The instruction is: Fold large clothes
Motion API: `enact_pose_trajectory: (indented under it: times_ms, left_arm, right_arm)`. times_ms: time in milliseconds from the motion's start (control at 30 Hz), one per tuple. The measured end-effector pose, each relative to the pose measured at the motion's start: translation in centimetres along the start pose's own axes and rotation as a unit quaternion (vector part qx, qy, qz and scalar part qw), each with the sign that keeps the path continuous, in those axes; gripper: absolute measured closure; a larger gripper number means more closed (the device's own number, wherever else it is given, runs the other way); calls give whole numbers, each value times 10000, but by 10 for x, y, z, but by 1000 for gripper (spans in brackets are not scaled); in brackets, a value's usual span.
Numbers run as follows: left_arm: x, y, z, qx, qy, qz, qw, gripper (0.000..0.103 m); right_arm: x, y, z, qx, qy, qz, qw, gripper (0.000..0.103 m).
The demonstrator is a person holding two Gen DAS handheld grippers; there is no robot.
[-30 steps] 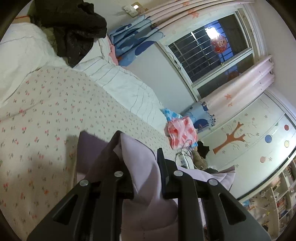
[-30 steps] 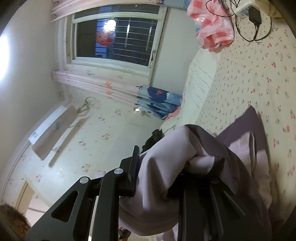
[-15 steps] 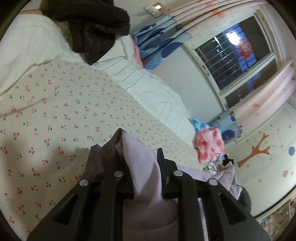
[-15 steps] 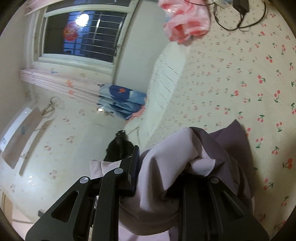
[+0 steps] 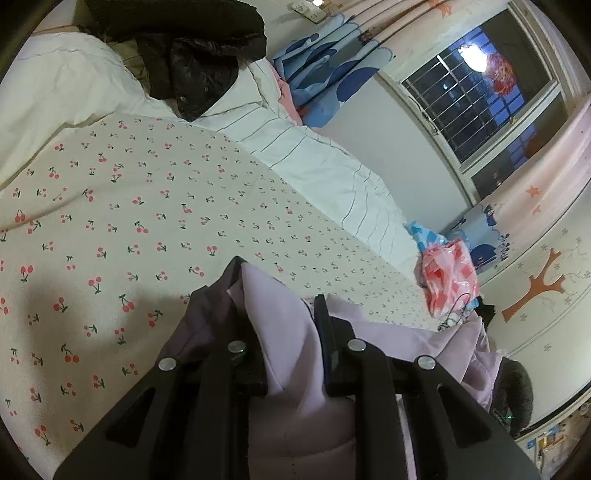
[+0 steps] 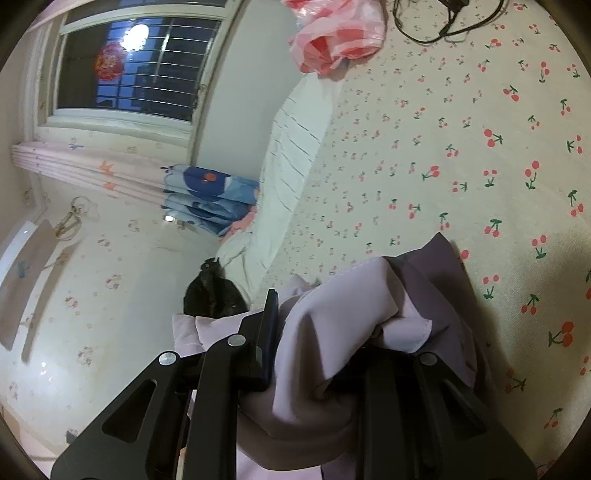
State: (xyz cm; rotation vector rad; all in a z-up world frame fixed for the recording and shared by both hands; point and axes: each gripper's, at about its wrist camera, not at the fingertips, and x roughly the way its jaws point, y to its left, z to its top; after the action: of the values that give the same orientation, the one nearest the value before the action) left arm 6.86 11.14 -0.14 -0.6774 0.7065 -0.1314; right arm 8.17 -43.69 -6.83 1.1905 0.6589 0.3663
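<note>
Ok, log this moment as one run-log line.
step: fold in progress | left gripper: shut on lilac garment | right gripper: shut on lilac garment | surface: cherry-print bed sheet

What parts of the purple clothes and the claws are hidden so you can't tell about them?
- Lilac garment: its type and full shape, in both wrist views; it is bunched up and runs off the bottom edge.
- Right claw: its right finger, in the right wrist view, is buried under the cloth.
- Left claw: the gripped fold inside, in the left wrist view, is covered by the outer layers.
- Black cable: cut off by the top edge.
</note>
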Motion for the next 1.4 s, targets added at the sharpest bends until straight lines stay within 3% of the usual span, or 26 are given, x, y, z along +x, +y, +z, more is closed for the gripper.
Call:
enact_pose_trajectory:
  times_ms: [200,833,1033,1300,1400]
  left_arm:
    - [7,-4,-8,267,-80,205,9994,82]
    - [6,-16,-32,980,-538,687,9914,81]
    - [8,-20,-30,1072,-462,767,9902,79]
    - [3,-31,-32,1342,-431,923,9857,78]
    - [-5,-29,-18,1116,-111,692,9913,76]
  right_arm:
    - [2,-19,-3,131,17,50,9999,83]
    - [7,-6,-7,92,87,-120,9998,83]
    - [10,-5,2,599,198,-298,9976,82]
    - [9,-5,6,798,272,-414,9956,81]
    - [6,-3,8,869,297,-373,9951,73]
